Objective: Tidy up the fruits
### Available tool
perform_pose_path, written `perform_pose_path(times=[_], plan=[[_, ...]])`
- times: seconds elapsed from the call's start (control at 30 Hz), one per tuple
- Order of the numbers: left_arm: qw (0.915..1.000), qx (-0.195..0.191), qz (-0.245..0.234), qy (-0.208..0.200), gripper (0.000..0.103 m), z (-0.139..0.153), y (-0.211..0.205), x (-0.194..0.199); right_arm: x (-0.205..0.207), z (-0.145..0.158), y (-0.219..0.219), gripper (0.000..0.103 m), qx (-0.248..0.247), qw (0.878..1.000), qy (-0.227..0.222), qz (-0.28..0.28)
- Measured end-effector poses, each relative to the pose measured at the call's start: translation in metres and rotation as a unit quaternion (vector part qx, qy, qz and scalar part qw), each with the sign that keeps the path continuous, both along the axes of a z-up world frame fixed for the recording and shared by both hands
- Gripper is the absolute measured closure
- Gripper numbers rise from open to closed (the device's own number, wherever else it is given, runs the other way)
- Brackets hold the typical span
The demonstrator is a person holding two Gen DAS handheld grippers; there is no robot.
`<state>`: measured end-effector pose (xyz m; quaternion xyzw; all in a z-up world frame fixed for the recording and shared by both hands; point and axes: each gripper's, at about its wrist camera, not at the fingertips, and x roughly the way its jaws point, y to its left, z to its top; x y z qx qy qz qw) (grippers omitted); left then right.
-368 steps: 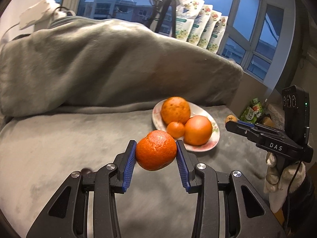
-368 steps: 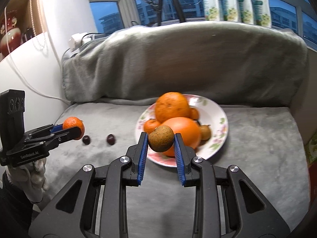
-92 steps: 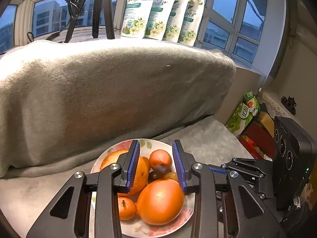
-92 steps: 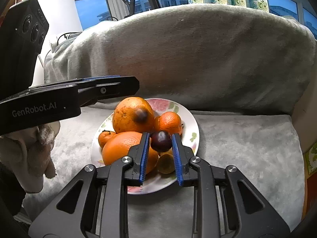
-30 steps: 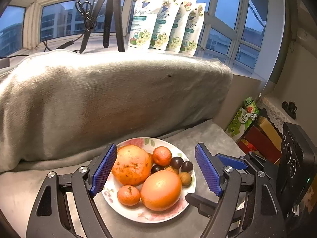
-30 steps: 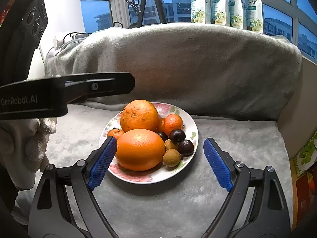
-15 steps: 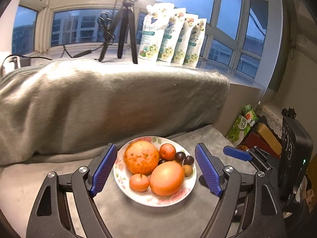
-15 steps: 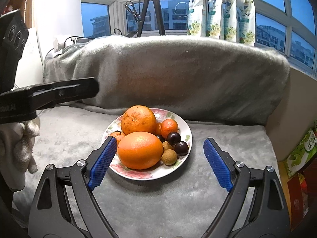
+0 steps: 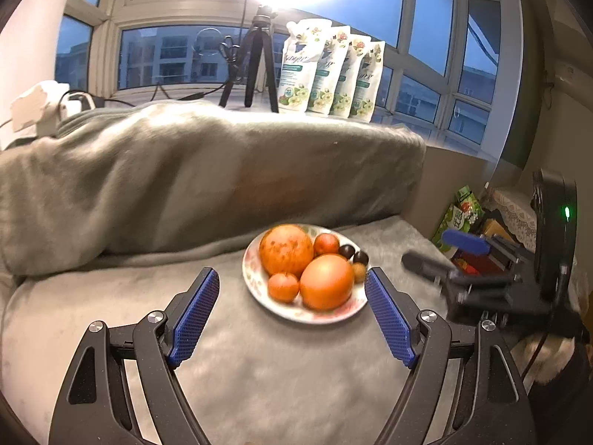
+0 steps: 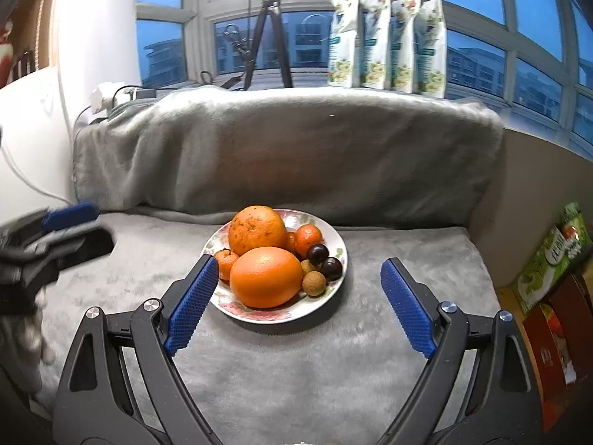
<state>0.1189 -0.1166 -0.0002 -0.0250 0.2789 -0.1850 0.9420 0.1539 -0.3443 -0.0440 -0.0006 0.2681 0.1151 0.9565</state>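
Both grippers have drawn further back from the floral plate (image 10: 339, 265), which sits on the grey blanket (image 10: 296, 363) heaped with a smooth orange (image 10: 266, 277), a speckled orange (image 10: 256, 230), mandarins, two dark plums (image 10: 331, 268) and a brown longan (image 10: 314, 283). Left gripper (image 9: 292, 313) and right gripper (image 10: 298, 304) both hang empty with jaws spread wide, short of the plate; behind, four refill pouches (image 10: 387, 37) and a tripod (image 10: 268, 33) stand on the windowsill
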Motion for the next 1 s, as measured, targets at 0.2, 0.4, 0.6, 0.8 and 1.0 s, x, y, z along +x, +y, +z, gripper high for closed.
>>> perform_pose_path(times=[0.2, 0.4, 0.6, 0.8, 1.0], plan=[[0.9998, 0.006, 0.020, 0.004, 0.022, -0.008, 0.013, -0.020, -0.011, 0.004, -0.002, 0.012, -0.006, 0.999, -0.008, -0.031], [0.9993, 0.002, 0.036, 0.014, 0.022, -0.015, 0.026, -0.032, -0.019, 0.006, -0.001, 0.011, 0.002, 0.999, -0.012, -0.032], [0.9984, 0.007, 0.055, 0.008, 0.022, -0.014, 0.034, -0.041, -0.020, 0.005, 0.003, 0.011, 0.000, 0.999, -0.014, -0.034], [0.9972, 0.011, 0.074, 0.007, 0.017, -0.015, 0.041, -0.045, -0.021, 0.004, 0.004, 0.011, -0.001, 0.999, -0.014, -0.033], [0.9960, 0.014, 0.089, 0.006, 0.016, -0.014, 0.045, -0.046, -0.020, 0.003, 0.003, 0.011, 0.000, 0.999, -0.014, -0.032]])
